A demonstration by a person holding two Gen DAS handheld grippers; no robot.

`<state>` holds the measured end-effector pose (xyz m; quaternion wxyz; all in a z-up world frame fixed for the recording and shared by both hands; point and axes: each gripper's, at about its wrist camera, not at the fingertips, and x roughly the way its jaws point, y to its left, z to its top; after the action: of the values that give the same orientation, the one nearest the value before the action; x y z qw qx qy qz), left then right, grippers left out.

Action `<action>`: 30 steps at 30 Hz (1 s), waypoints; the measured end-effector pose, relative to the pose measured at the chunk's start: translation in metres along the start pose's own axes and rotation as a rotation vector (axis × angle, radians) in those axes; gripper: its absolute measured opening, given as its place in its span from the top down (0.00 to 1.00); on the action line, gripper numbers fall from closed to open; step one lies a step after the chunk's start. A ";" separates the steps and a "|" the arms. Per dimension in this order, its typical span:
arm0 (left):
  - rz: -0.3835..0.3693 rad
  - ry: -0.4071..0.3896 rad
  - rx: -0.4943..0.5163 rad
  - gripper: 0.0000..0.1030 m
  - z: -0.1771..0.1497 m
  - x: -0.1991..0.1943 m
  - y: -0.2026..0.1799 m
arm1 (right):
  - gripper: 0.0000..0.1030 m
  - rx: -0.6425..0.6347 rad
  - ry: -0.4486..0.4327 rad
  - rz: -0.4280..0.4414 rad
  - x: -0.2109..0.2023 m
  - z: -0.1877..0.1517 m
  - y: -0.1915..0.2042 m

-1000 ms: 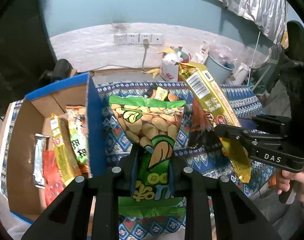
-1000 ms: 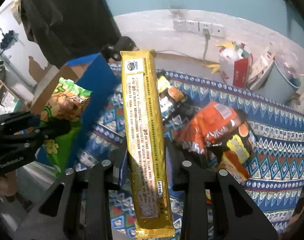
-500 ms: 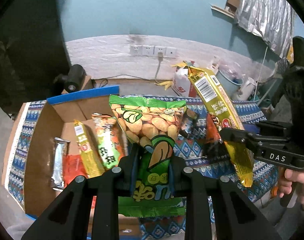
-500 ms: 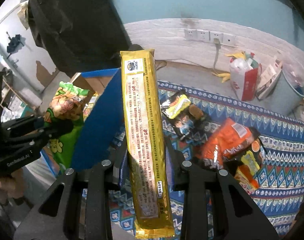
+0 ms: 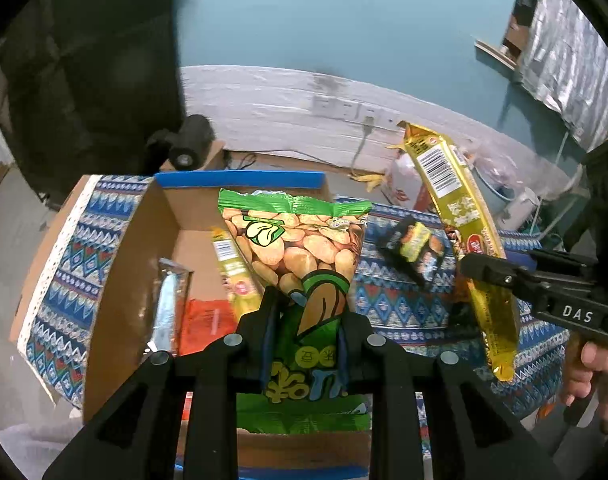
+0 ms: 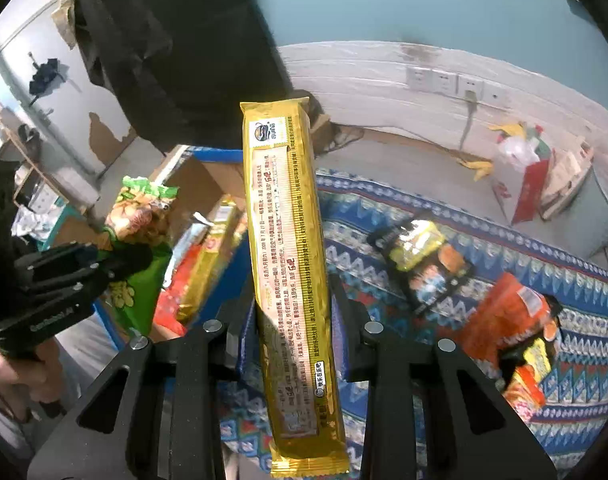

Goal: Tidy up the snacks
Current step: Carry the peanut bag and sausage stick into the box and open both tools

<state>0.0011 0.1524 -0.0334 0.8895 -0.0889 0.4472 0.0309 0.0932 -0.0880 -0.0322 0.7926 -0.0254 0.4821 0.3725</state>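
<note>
My left gripper (image 5: 305, 308) is shut on a green bag of broad beans (image 5: 304, 252), held upright above the open cardboard box (image 5: 120, 264). Inside the box lie a silver packet (image 5: 166, 304), a red packet (image 5: 204, 320) and a yellow bar (image 5: 234, 268). My right gripper (image 6: 292, 300) is shut on a long gold biscuit pack (image 6: 288, 240), held upright over the box's right wall. In the left wrist view that gold pack (image 5: 459, 220) hangs at the right in the right gripper (image 5: 487, 272). The right wrist view shows the green bag (image 6: 138, 236) at the left.
A blue patterned cloth (image 6: 503, 280) covers the table. On it lie a black-and-yellow packet (image 6: 419, 256) and orange packets (image 6: 507, 320). Behind the table are a wall with sockets (image 6: 443, 80), a bin (image 5: 499, 184) and a white-and-red bag (image 6: 523, 168). A dark cloth (image 5: 84, 80) hangs far left.
Both grippers have moved left with their snacks. The green bag now hangs over the box's inside, not the cloth, and the gold pack has come up to the box's right wall.
</note>
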 end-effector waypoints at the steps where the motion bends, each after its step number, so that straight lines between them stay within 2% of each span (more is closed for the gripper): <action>1: 0.005 -0.001 -0.006 0.76 0.000 -0.001 0.004 | 0.71 -0.003 0.000 0.004 0.002 0.002 0.003; 8: 0.062 -0.004 -0.046 0.76 -0.003 -0.002 0.035 | 0.71 -0.016 0.011 0.032 0.021 0.018 0.030; 22: 0.125 0.053 -0.111 0.75 -0.010 0.011 0.082 | 0.71 -0.058 0.068 0.087 0.064 0.039 0.088; 24: 0.138 0.065 -0.124 0.71 -0.011 0.012 0.087 | 0.71 -0.058 0.078 0.097 0.071 0.040 0.094; 26: 0.146 0.062 -0.141 0.52 -0.011 0.010 0.091 | 0.71 -0.058 0.090 0.103 0.079 0.041 0.099; 28: 0.165 0.041 -0.150 0.47 -0.010 0.004 0.094 | 0.71 -0.056 0.097 0.109 0.085 0.042 0.103; 30: 0.167 0.030 -0.150 0.47 -0.009 0.000 0.096 | 0.71 -0.060 0.102 0.110 0.090 0.043 0.109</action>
<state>-0.0188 0.2448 -0.0507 0.8679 -0.1180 0.4626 0.1371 0.0812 0.0583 -0.0447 0.7442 -0.0417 0.5112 0.4279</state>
